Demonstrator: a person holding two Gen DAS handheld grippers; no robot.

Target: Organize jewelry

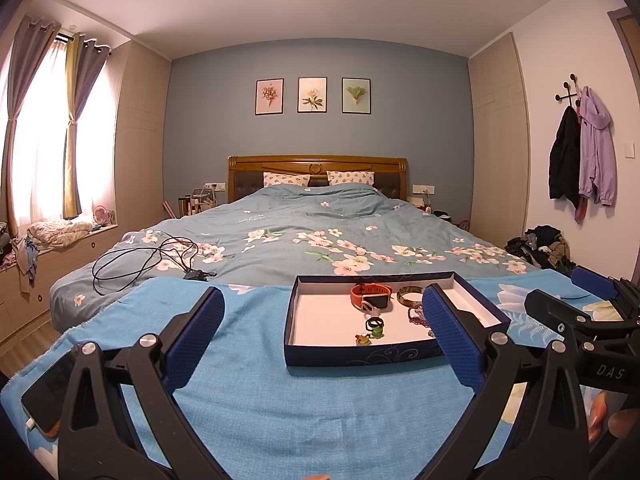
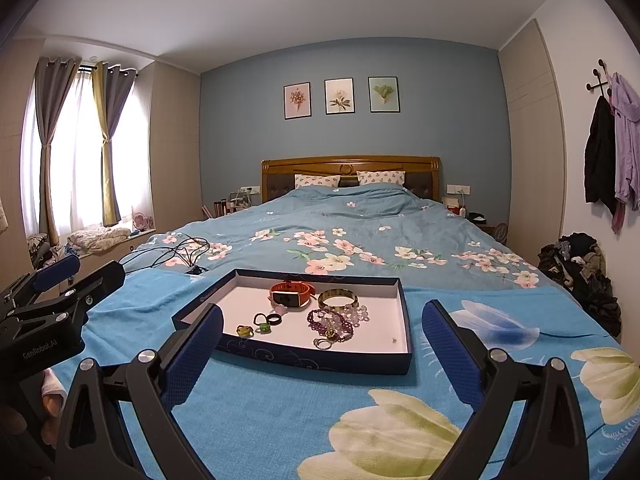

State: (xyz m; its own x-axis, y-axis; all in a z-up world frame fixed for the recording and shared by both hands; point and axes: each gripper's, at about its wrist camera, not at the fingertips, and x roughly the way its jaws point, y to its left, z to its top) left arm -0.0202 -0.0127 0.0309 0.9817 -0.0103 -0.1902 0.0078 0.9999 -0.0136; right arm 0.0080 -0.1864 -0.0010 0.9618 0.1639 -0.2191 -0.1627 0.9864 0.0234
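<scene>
Bedroom: shallow navy cardboard tray (image 2: 288,354) of jewelry sits on bright blue floral blanket (image 2: 280,412) at bed foot. Left hand-held gripper (image 1: 326,332) and right hand-held gripper (image 2: 324,344) both spread apart, empty.

Tray (image 2: 404,312) on blanket (image 2: 256,412), watch (image 2: 290,295) left of bangle (image 2: 338,298), perhaps touching
</scene>
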